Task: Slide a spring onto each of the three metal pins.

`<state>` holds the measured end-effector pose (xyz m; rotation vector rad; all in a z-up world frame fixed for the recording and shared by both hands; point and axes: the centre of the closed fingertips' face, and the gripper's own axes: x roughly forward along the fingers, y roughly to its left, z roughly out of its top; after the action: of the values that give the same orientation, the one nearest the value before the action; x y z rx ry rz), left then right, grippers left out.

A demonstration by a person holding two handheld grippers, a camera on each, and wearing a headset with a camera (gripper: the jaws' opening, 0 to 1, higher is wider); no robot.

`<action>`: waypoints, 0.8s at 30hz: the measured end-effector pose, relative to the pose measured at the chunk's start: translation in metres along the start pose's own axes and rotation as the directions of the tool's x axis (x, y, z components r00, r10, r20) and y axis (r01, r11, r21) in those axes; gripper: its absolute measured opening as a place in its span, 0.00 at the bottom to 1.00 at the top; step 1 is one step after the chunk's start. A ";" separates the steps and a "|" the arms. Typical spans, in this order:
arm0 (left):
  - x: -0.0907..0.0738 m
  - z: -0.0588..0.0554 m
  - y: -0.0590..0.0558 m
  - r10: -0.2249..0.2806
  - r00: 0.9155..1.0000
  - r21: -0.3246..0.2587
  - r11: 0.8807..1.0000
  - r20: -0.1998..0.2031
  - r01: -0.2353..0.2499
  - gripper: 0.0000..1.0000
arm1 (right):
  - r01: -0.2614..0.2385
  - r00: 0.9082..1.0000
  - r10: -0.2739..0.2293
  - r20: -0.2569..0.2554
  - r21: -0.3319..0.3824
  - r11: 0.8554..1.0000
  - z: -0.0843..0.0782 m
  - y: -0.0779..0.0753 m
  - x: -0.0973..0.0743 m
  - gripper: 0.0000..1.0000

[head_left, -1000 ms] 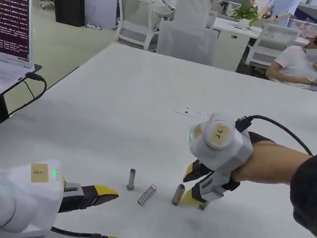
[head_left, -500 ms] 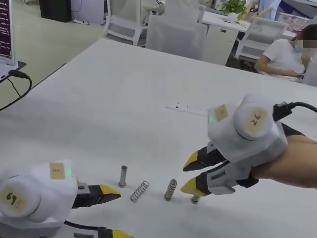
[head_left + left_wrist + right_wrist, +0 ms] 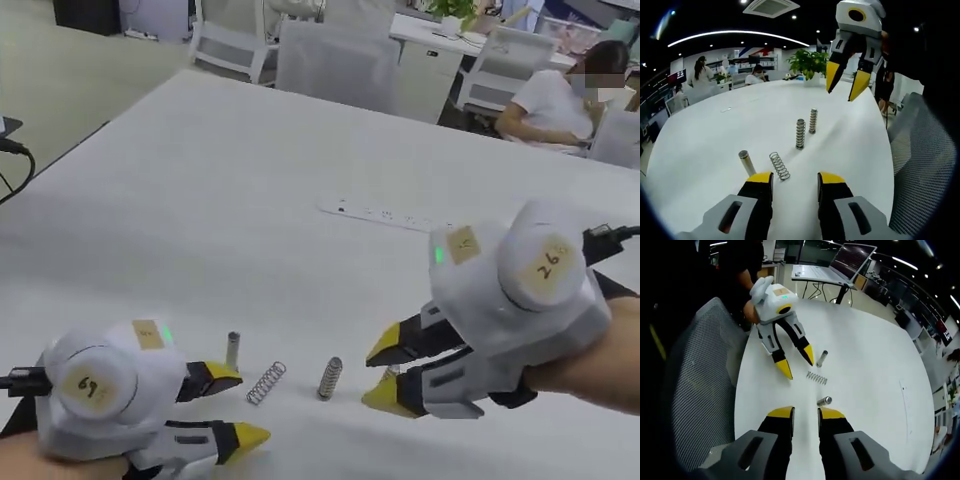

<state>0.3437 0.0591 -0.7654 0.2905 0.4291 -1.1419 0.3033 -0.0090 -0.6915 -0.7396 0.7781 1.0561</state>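
On the white table (image 3: 250, 200) a bare metal pin (image 3: 233, 350) stands upright, with a loose spring (image 3: 266, 383) lying just to its right. Another pin (image 3: 330, 377) stands with a spring on it. In the left gripper view a second sprung pin (image 3: 813, 120) stands behind the first (image 3: 800, 133). My left gripper (image 3: 248, 405) is open, its jaws pointing at the loose spring (image 3: 780, 166) and bare pin (image 3: 745, 161). The right gripper (image 3: 372, 377) hovers open and holds nothing, raised just right of the sprung pin (image 3: 824, 401).
A white power strip (image 3: 385, 214) lies further back on the table. Office chairs (image 3: 330, 65) and a seated person (image 3: 545, 100) are beyond the far edge. A laptop (image 3: 835, 265) sits on a stand off to the left.
The right gripper has lifted up and away from the sprung pins. The left gripper has come further into view, both jaws now showing. The head camera has shifted.
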 end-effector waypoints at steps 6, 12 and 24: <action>0.008 -0.003 0.001 0.014 1.000 0.013 1.000 -0.020 -0.014 0.26 | -0.001 1.000 0.000 0.011 0.006 1.000 0.001 0.002 0.000 0.17; 0.015 -0.007 0.008 0.046 0.998 0.020 0.999 -0.034 -0.046 0.19 | -0.003 1.000 0.003 0.010 0.001 1.000 0.004 0.004 0.000 0.16; 0.024 -0.010 0.012 0.057 0.997 0.036 0.998 -0.048 -0.055 0.14 | -0.013 1.000 0.013 0.009 0.007 1.000 0.001 0.009 0.003 0.15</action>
<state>0.3612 0.0482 -0.7854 0.3596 0.4418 -1.0900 0.2963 -0.0041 -0.6944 -0.7244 0.7797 1.0670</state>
